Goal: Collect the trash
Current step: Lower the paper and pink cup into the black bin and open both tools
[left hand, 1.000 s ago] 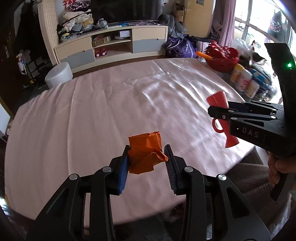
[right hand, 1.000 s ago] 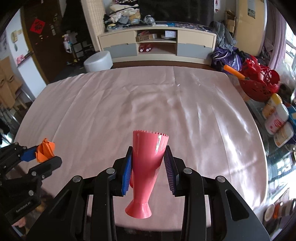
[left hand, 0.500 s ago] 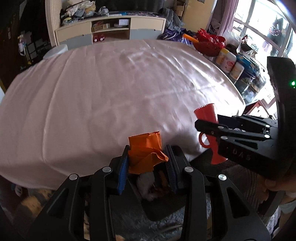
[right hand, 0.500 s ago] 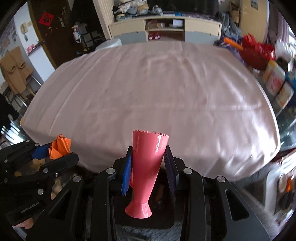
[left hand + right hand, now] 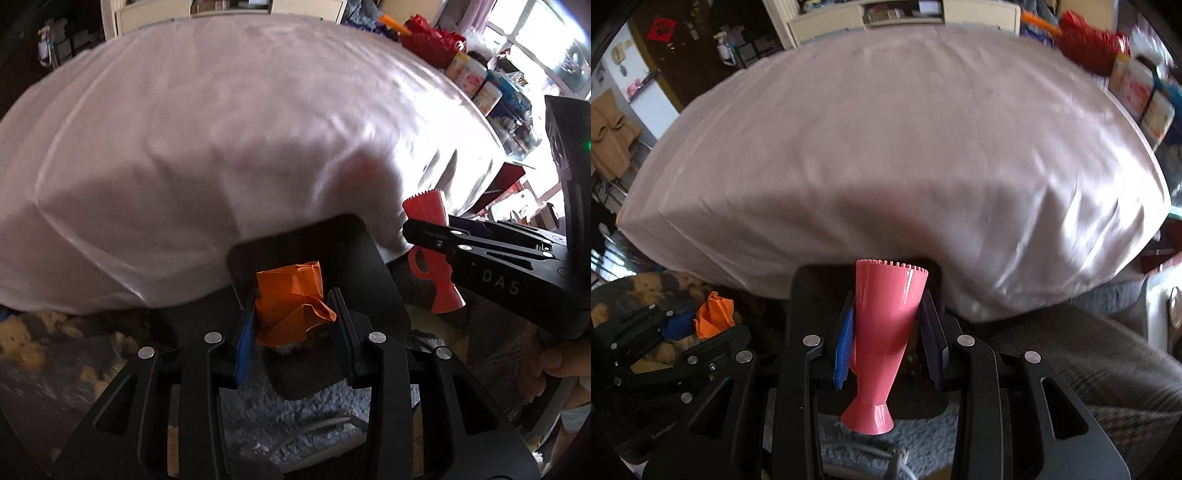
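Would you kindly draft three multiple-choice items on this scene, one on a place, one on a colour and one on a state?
1. Where is the black bin?
A. on top of the table
B. on the floor at the table's near edge
C. on the far shelf unit

2. What colour is the crumpled paper?
A. orange
B. green
C. white

3. What is the right gripper doing?
A. standing open and empty
B. shut on a bottle
C. shut on the pink cup

Answers:
1 B, the bin's rim shows just below the hanging tablecloth.
2 A, the wad between the left gripper's pads is bright orange.
3 C, both pads press the cup's sides in the right wrist view.
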